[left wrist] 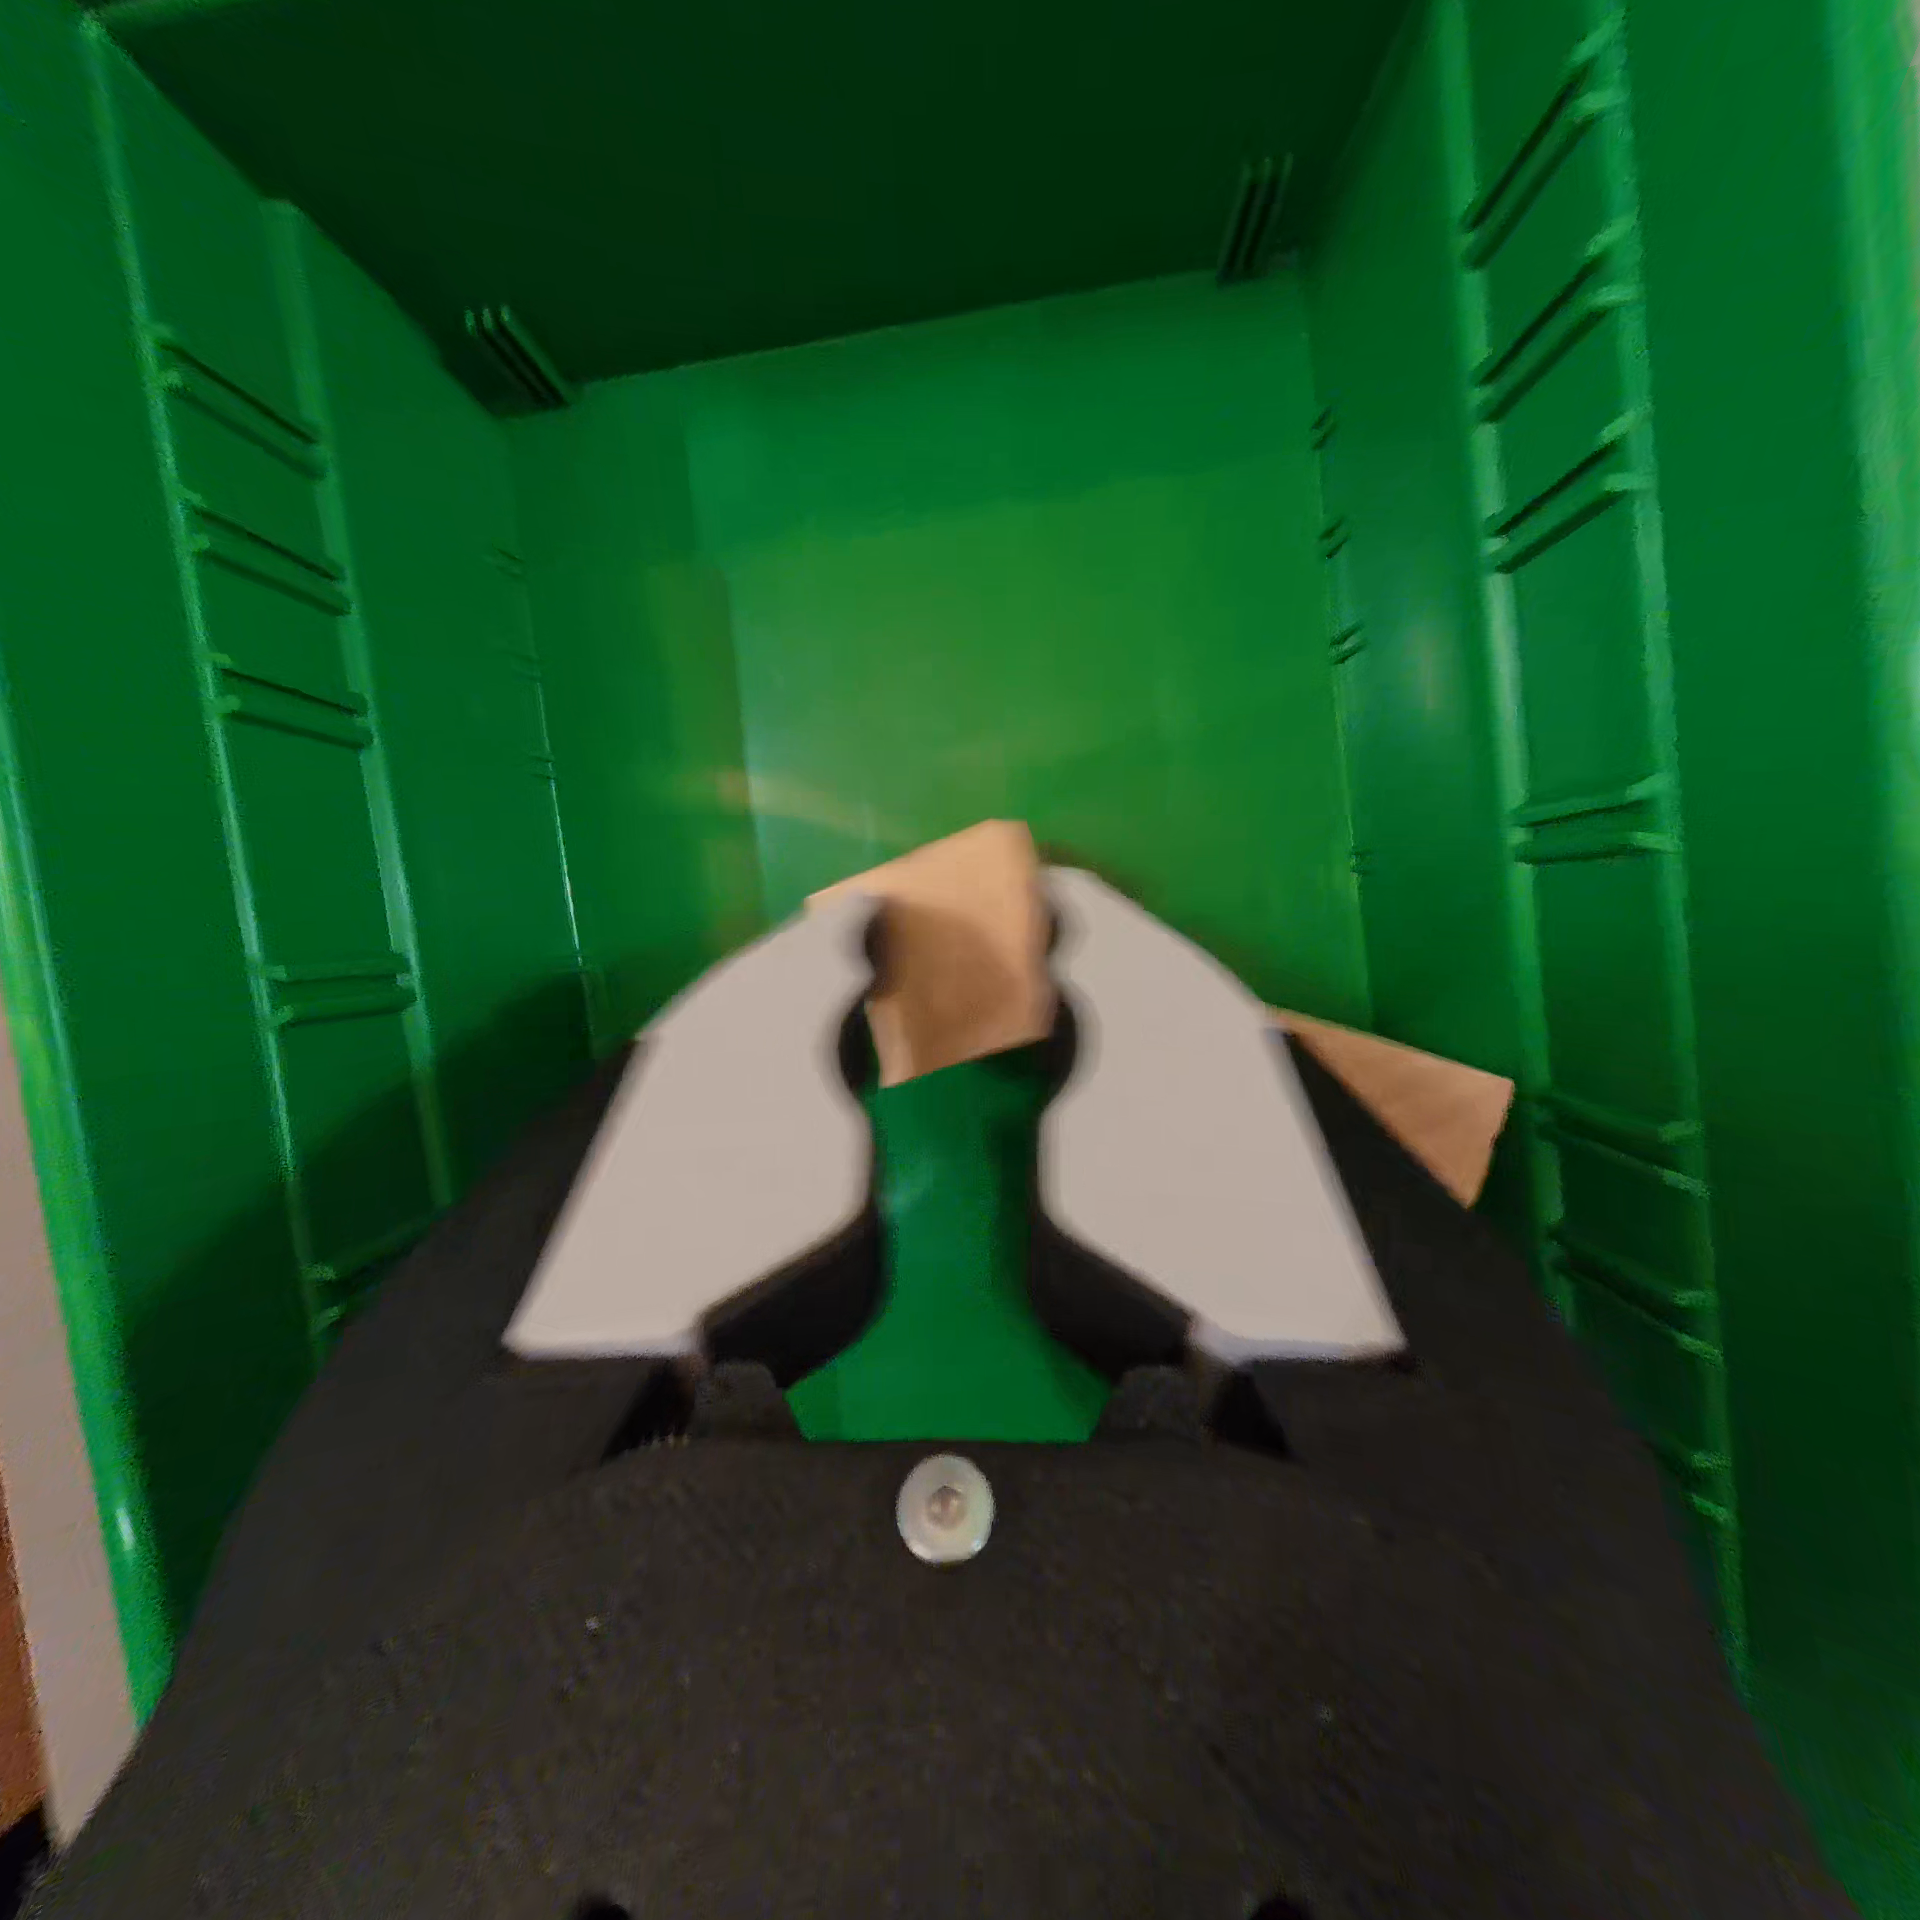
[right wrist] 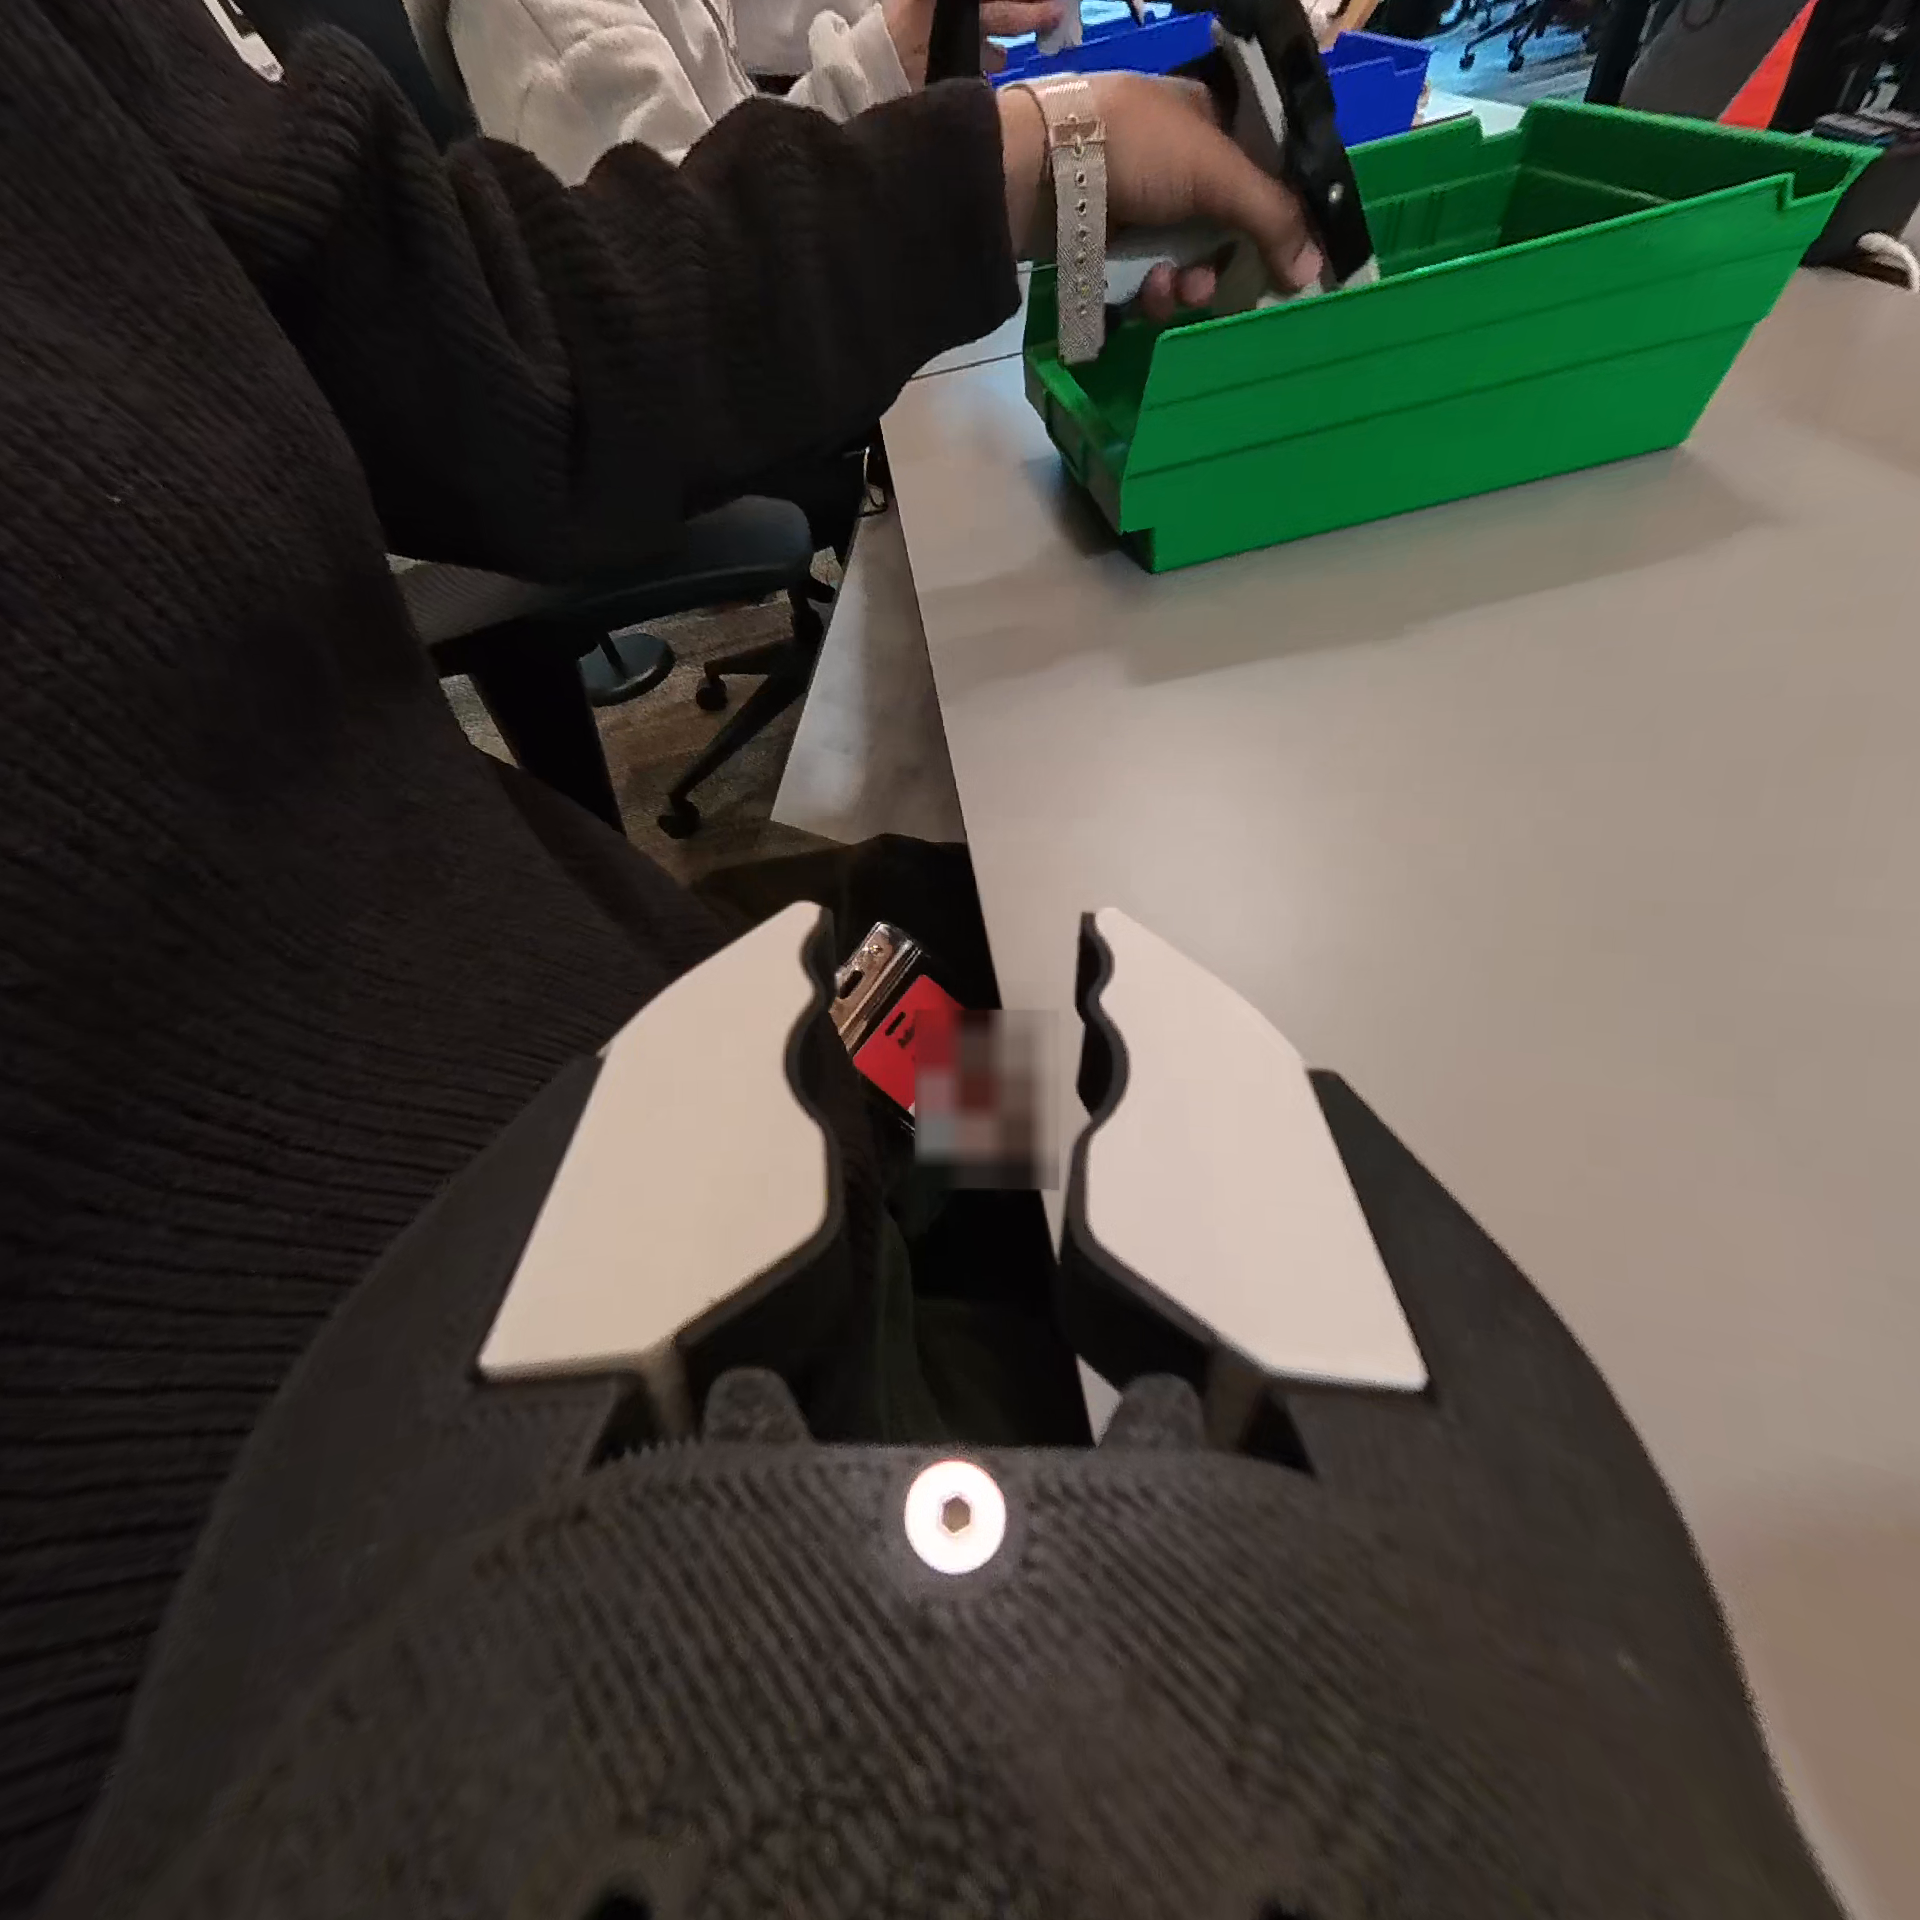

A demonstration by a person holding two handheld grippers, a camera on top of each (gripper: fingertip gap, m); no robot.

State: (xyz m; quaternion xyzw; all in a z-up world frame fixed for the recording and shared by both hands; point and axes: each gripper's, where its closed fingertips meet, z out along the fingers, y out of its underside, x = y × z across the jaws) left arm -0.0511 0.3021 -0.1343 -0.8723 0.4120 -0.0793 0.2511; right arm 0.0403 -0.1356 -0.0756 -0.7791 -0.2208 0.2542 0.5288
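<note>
My left gripper (left wrist: 954, 914) is inside a green plastic bin (left wrist: 997, 582), pointing along its floor toward the far wall. Its white fingers (left wrist: 727, 1122) are closed on a light brown cardboard piece (left wrist: 961, 966) that sticks out past the tips and shows again at the lower right (left wrist: 1403, 1112). In the right wrist view the same bin (right wrist: 1455, 384) stands on the grey table (right wrist: 1455, 935), with a hand (right wrist: 1164, 177) holding the left gripper (right wrist: 1320, 197) in it. My right gripper (right wrist: 951, 940) is open and empty, hovering at the table's near edge.
A person's black knit sleeve (right wrist: 364, 468) fills the left of the right wrist view. A red badge with a metal clip (right wrist: 894, 1029) hangs between my right fingers, beyond them. Blue bins (right wrist: 1371, 62) and an office chair (right wrist: 675, 582) lie farther back.
</note>
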